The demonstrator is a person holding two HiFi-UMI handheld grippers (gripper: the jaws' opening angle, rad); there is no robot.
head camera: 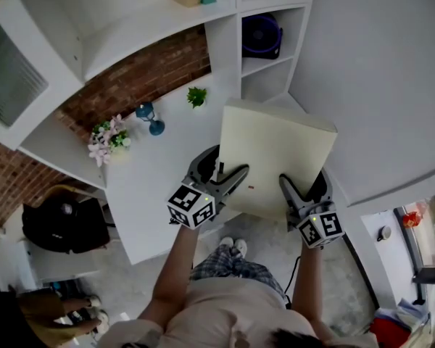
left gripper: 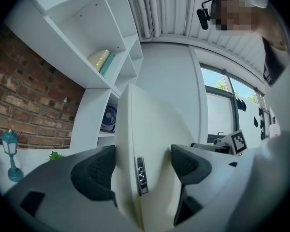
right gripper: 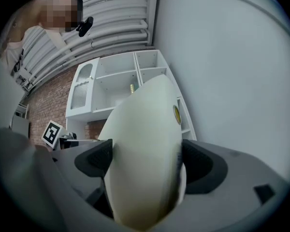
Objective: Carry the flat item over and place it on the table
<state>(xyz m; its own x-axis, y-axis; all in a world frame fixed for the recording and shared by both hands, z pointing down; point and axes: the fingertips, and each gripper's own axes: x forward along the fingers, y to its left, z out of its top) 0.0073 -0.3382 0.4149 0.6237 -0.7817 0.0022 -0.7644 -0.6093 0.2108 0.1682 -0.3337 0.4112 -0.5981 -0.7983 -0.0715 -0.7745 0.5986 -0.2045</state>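
Below me lies the white surface [head camera: 148,194], and my left gripper [head camera: 229,178] and right gripper [head camera: 290,193] each have jaws clamped on the near edge of the cream flat item [head camera: 275,151], held in the air by its right side, carried over but not yet set down.

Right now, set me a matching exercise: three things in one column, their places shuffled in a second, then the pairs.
1. cream flat pad
2. blue fan
3. blue lantern ornament

A. in a shelf cubby
B. standing on the white table
C. clamped in the left gripper and the right gripper

Pairs: 1-C, 2-A, 3-B
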